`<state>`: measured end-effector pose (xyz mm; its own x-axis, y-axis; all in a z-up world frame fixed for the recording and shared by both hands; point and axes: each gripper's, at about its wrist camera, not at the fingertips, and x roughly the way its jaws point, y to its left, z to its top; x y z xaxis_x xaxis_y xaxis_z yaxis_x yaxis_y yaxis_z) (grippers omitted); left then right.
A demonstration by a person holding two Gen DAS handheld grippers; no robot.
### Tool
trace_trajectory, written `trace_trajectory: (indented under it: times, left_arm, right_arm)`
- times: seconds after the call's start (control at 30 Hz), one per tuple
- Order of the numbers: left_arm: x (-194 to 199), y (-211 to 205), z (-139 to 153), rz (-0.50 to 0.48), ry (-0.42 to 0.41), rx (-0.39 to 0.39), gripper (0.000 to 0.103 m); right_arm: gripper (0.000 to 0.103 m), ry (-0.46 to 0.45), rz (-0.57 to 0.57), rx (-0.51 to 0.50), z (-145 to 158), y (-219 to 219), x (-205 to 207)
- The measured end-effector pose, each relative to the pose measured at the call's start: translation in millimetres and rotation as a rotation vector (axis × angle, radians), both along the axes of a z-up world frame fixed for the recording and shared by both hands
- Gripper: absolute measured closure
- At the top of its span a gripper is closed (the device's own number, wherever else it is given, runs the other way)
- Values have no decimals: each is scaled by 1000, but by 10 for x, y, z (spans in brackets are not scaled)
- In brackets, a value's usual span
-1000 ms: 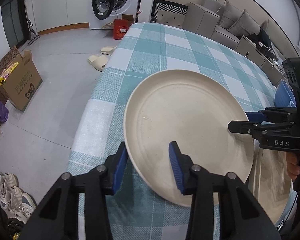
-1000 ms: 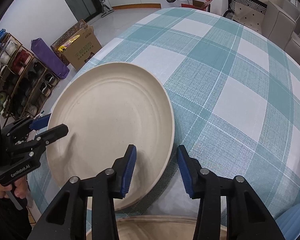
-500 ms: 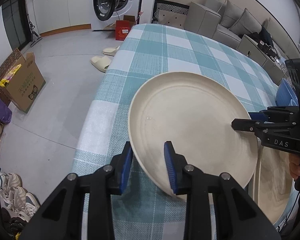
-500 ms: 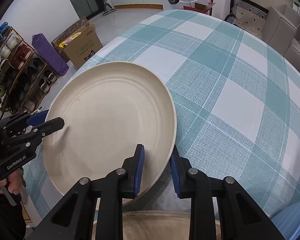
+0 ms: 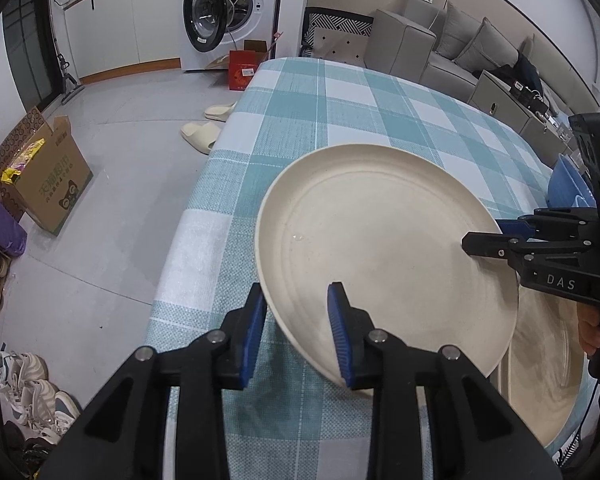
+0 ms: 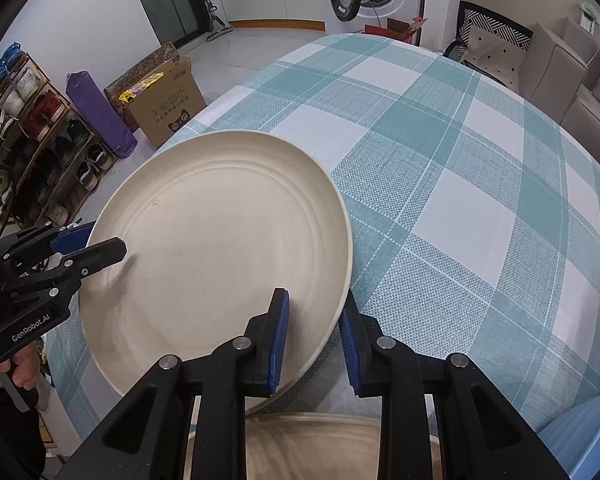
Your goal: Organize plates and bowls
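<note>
A large cream plate (image 5: 380,248) (image 6: 220,240) is held between both grippers over the teal checked tablecloth (image 5: 340,120). My left gripper (image 5: 296,300) (image 6: 96,240) is shut on its near left rim, one pad above and one below. On the opposite rim my right gripper (image 6: 315,308) (image 5: 486,234) is shut the same way. The plate looks slightly raised, and its right edge overlaps a second cream plate (image 5: 548,380) (image 6: 320,440) lying on the cloth. A blue bowl (image 5: 566,184) (image 6: 592,432) sits at the table's right edge, partly hidden.
The table's left edge (image 5: 188,240) drops to a grey floor with a cardboard box (image 5: 48,184), slippers (image 5: 200,136) and shoes. A washing machine (image 5: 228,12) and a grey sofa (image 5: 440,48) stand beyond the far end. Someone's hand (image 5: 592,332) grips the right handle.
Both grippers' jaws have closed from a wide gap onto the cream plate's rim. The plate has shifted a little and lifted off the cloth.
</note>
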<state>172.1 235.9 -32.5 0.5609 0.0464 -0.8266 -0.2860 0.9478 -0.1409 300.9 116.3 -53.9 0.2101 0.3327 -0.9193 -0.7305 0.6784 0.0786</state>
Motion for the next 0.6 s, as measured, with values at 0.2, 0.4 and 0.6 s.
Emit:
trace_trajectory:
  times: [0.2, 0.4, 0.6]
  left_arm:
    - [-41, -32, 118, 0, -22, 13, 73]
    - [-77, -96, 226, -12, -43, 20, 73]
    - [-115, -190, 366, -26, -71, 34, 73]
  right_arm:
    - [78, -21, 2, 12, 114, -38, -29]
    - [78, -34, -9, 34, 249, -125, -76]
    - [78, -57, -22, 42, 391, -246, -164]
